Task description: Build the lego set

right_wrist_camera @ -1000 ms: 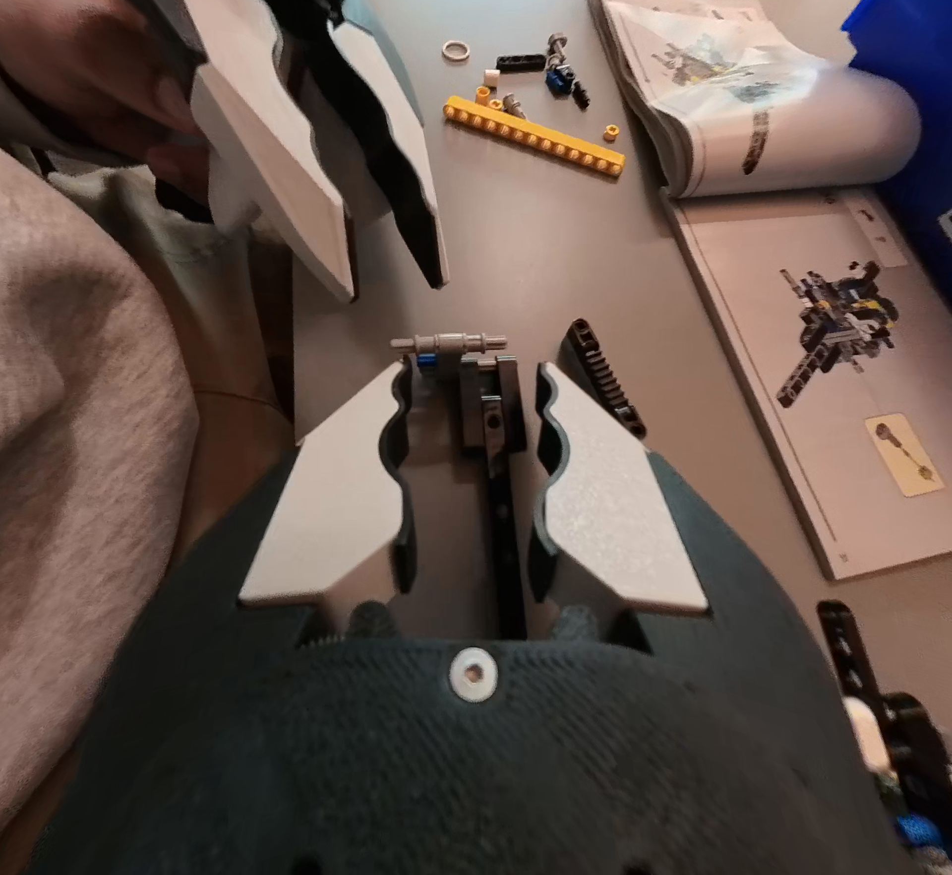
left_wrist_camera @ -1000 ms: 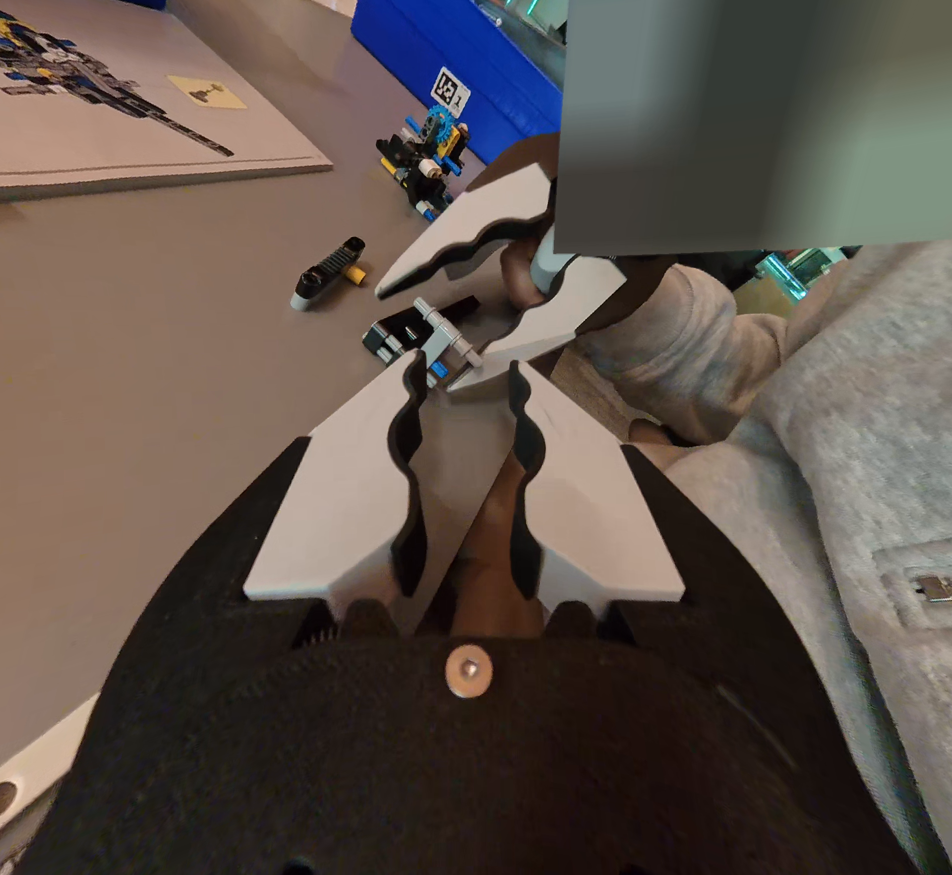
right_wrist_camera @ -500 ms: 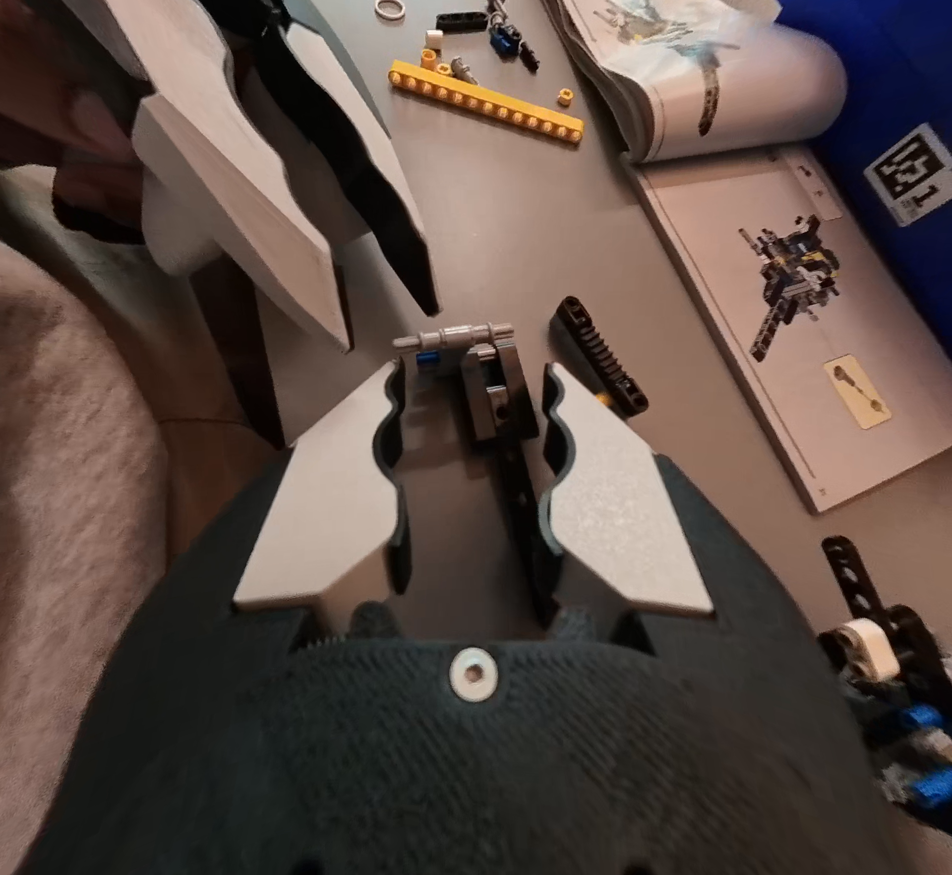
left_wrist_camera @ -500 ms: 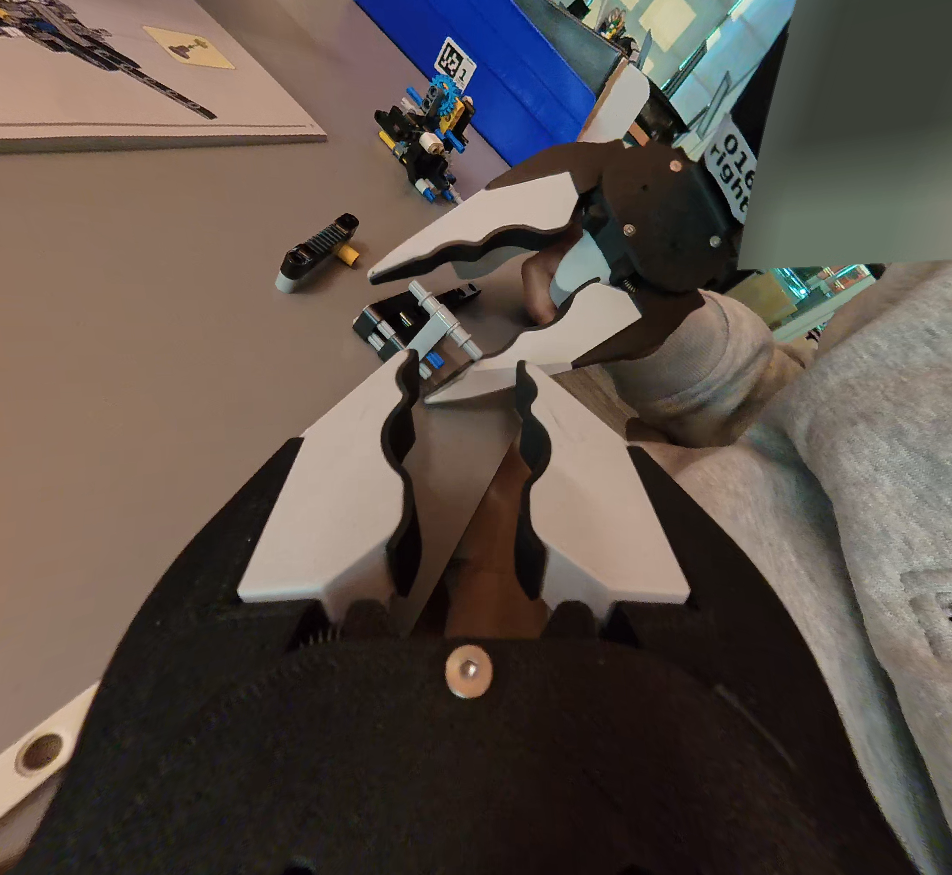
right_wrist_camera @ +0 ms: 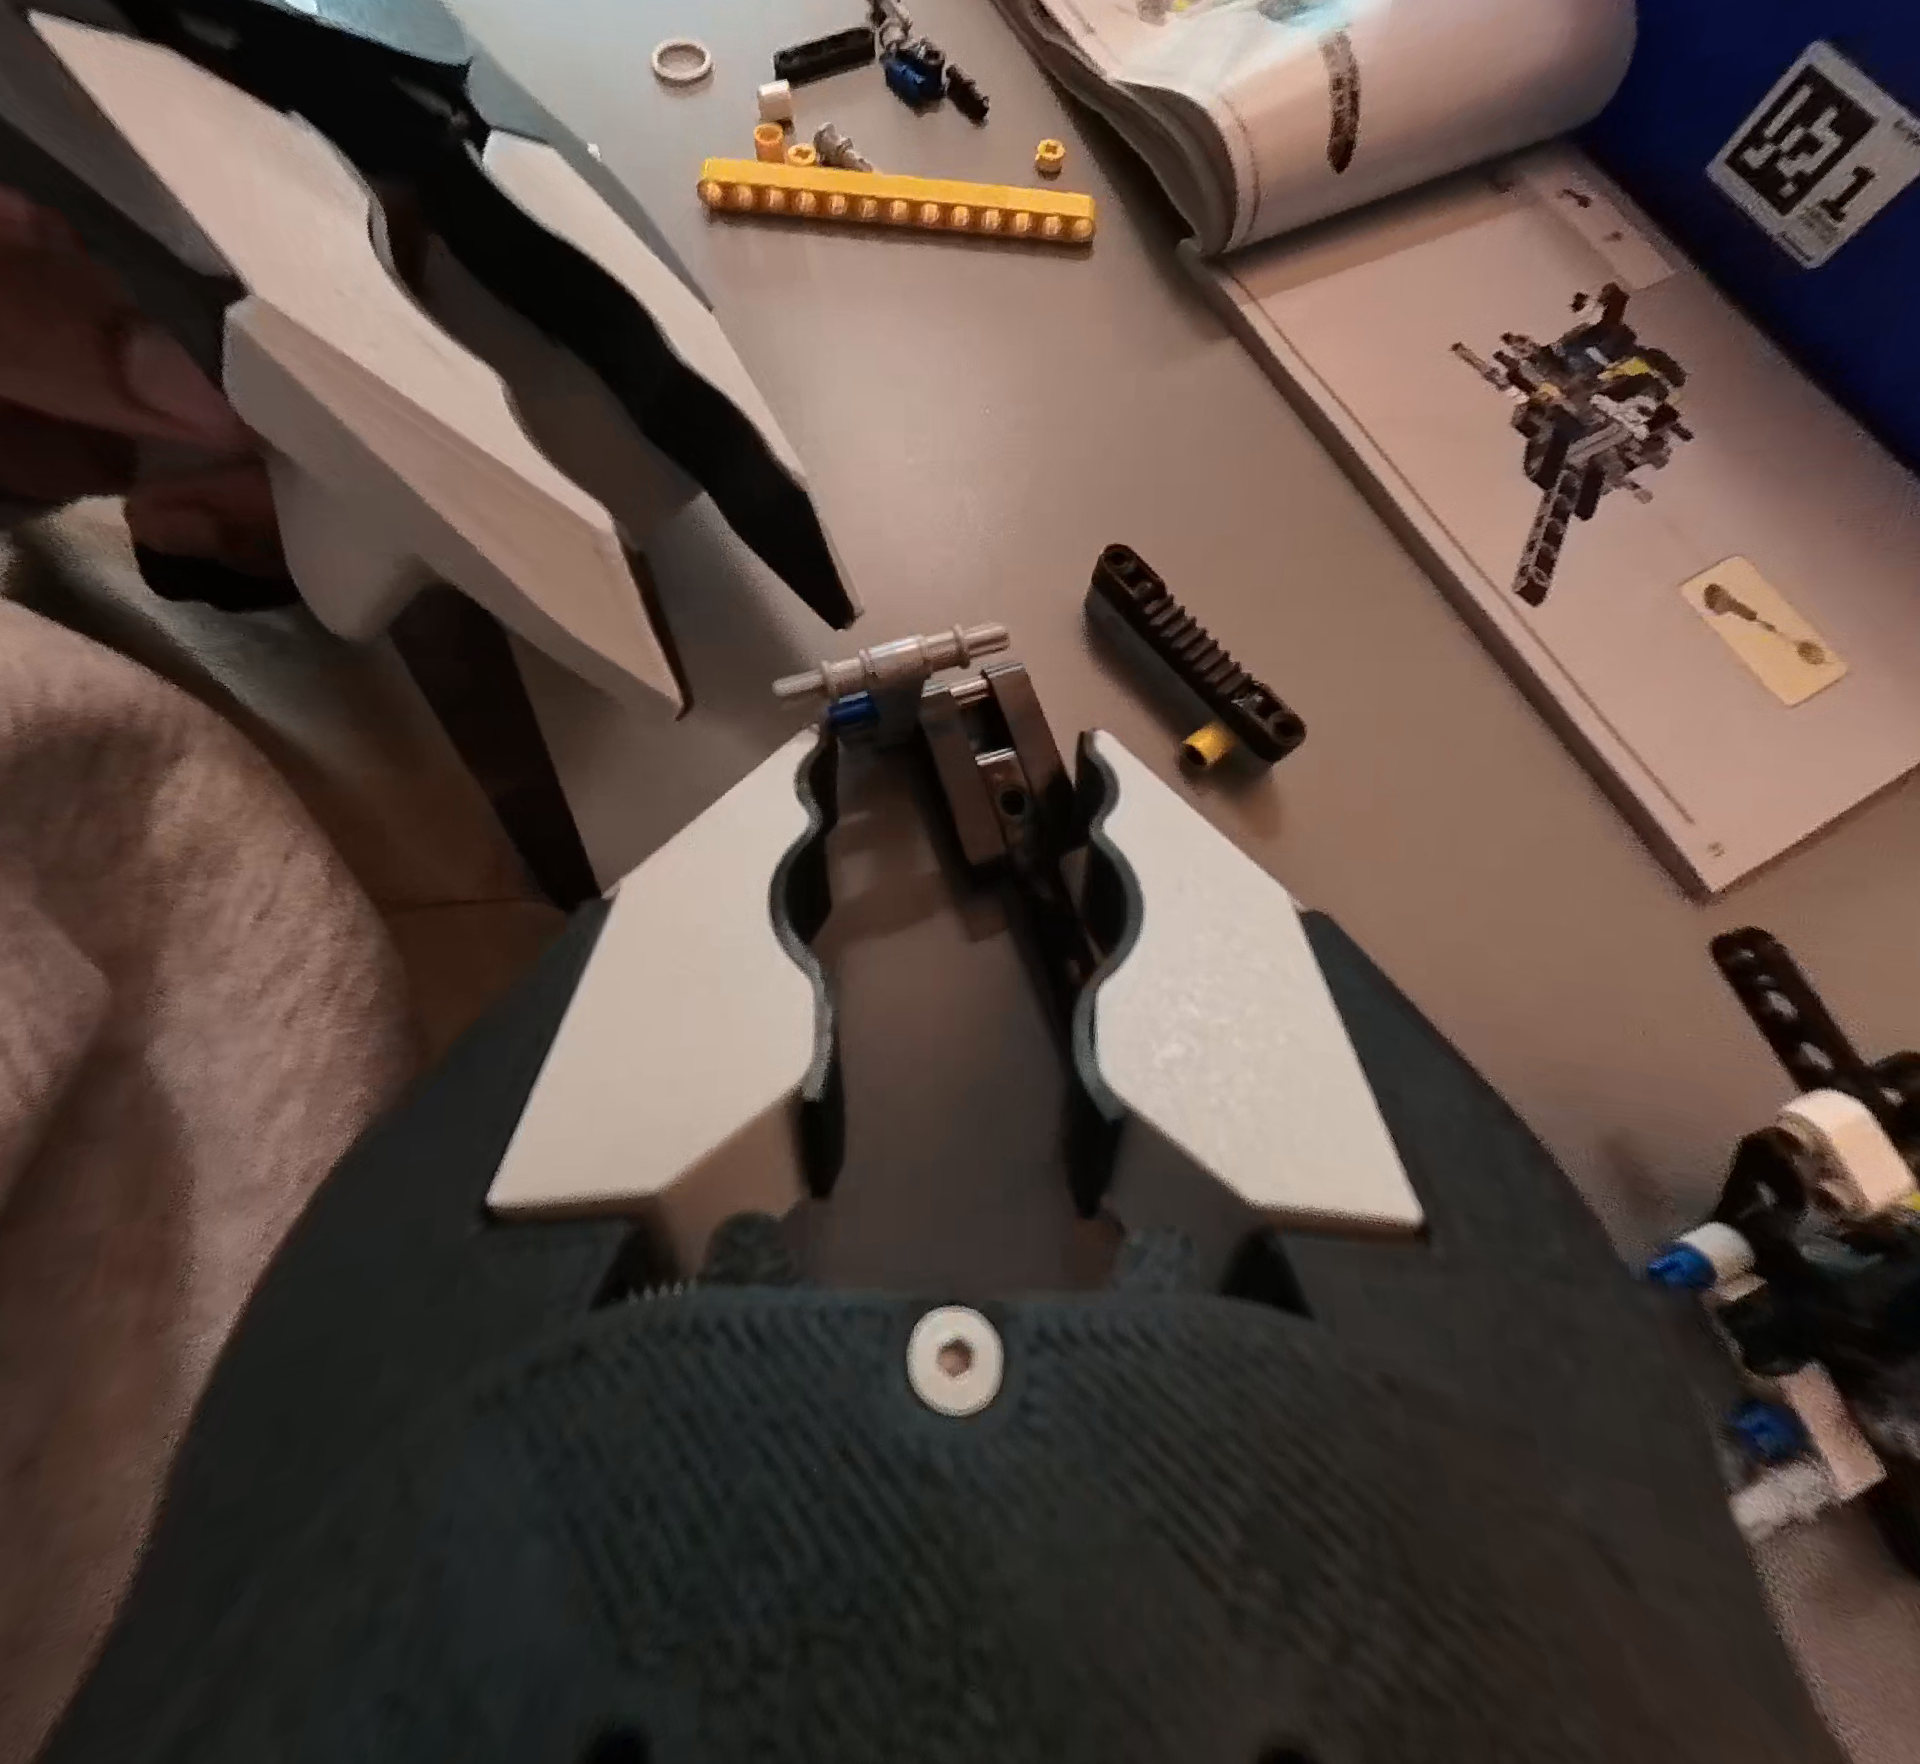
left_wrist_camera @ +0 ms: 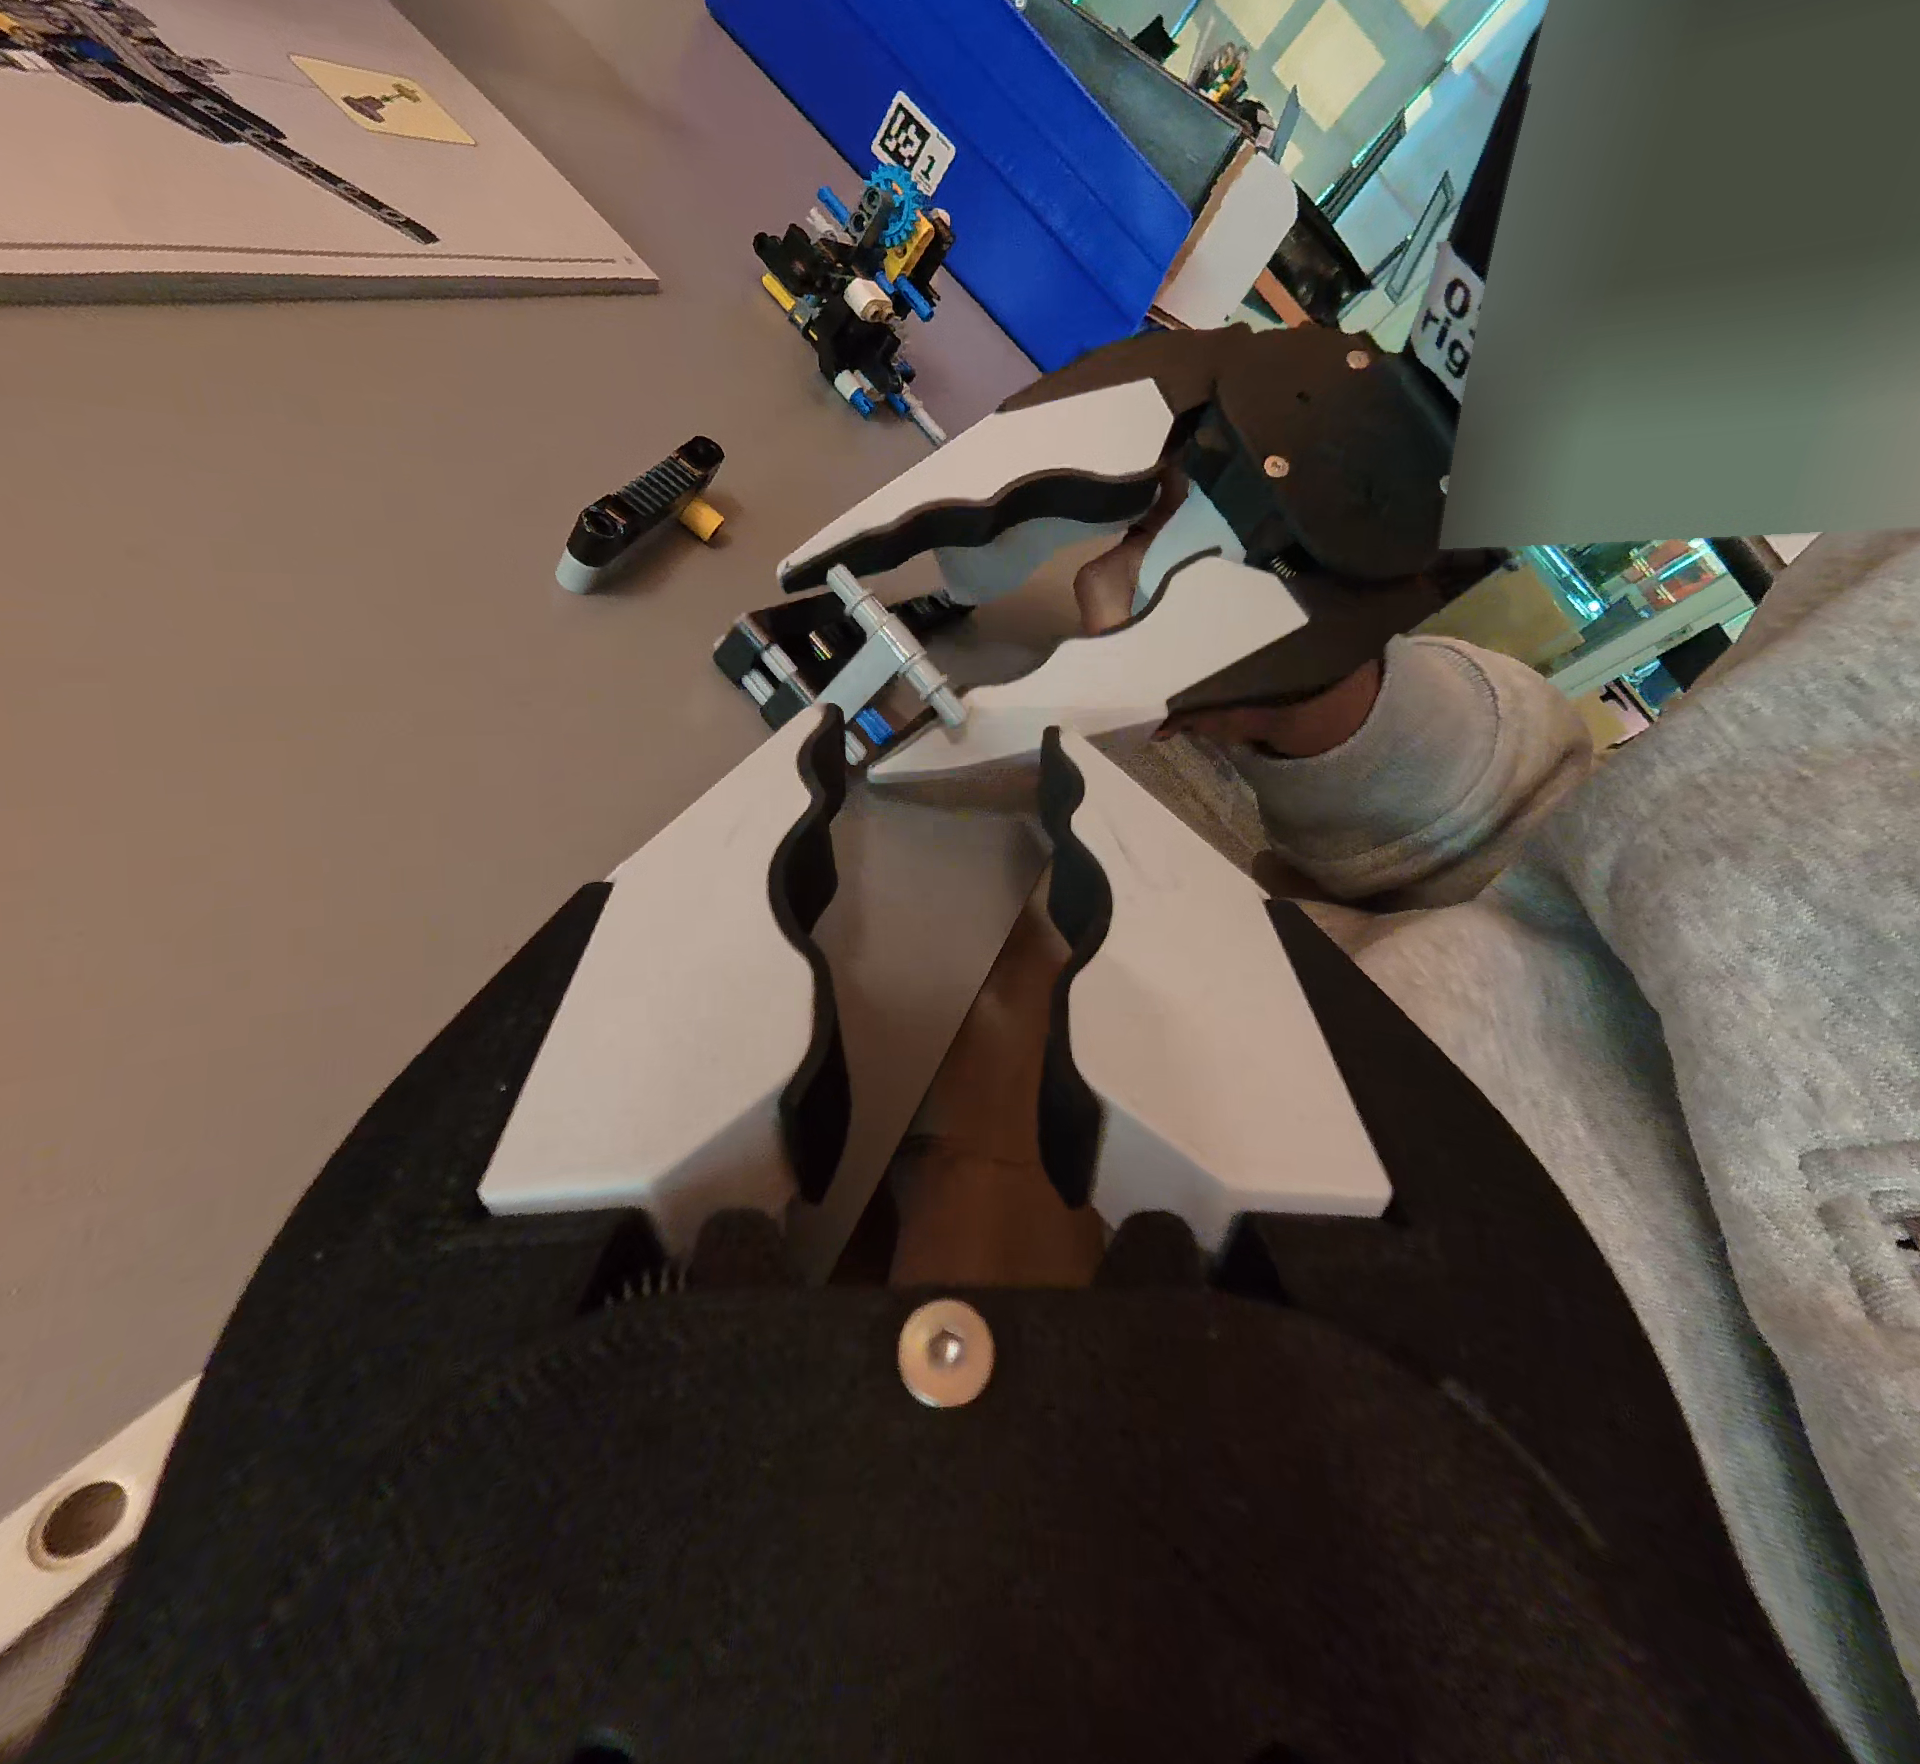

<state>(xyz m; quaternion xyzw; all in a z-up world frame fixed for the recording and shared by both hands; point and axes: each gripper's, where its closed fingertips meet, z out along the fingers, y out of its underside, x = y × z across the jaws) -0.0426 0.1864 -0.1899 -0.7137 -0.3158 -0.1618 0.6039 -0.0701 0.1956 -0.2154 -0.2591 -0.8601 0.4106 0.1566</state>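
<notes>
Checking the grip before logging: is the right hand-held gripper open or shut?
Open: the right hand-held gripper has a clear gap between its fingers, which flank the small assembly.

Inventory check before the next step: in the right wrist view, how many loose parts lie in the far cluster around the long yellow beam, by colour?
yellow parts: 4
white parts: 2
black parts: 2
grey parts: 2
blue parts: 1
Total: 11 (the smallest are slightly blurred)
</notes>
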